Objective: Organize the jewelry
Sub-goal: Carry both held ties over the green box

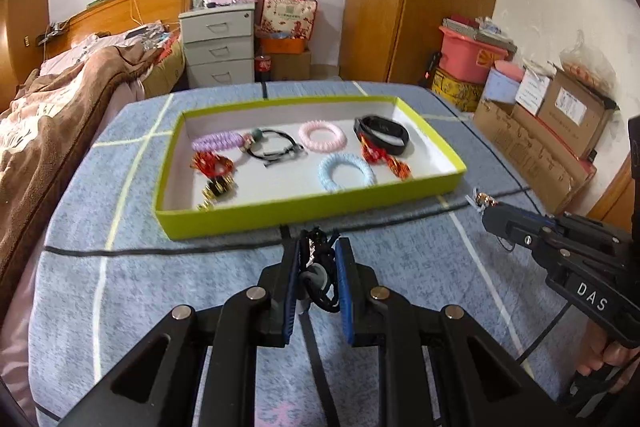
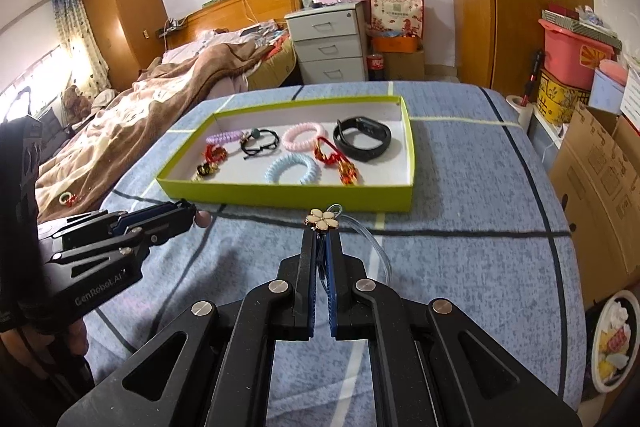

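Observation:
A lime-green tray (image 1: 280,211) (image 2: 288,195) sits on the blue bedspread and holds several pieces: coil hair ties in purple (image 1: 218,141), pink (image 1: 322,135) and blue (image 1: 346,171), a black wristband (image 1: 382,129), black cord bracelets and red charms. My left gripper (image 1: 318,251) is shut on a black cord bracelet (image 1: 318,267) with a grey bead, held above the bedspread in front of the tray. My right gripper (image 2: 321,237) is shut on a clear-cord bracelet with a white flower charm (image 2: 322,219), also in front of the tray. Each gripper shows in the other's view.
The blue bedspread (image 2: 460,227) with pale and black lines covers the surface. A brown blanket (image 2: 132,123) lies to the left. Cardboard boxes (image 1: 540,151) stand to the right, a grey drawer unit (image 1: 218,43) and wooden wardrobe behind.

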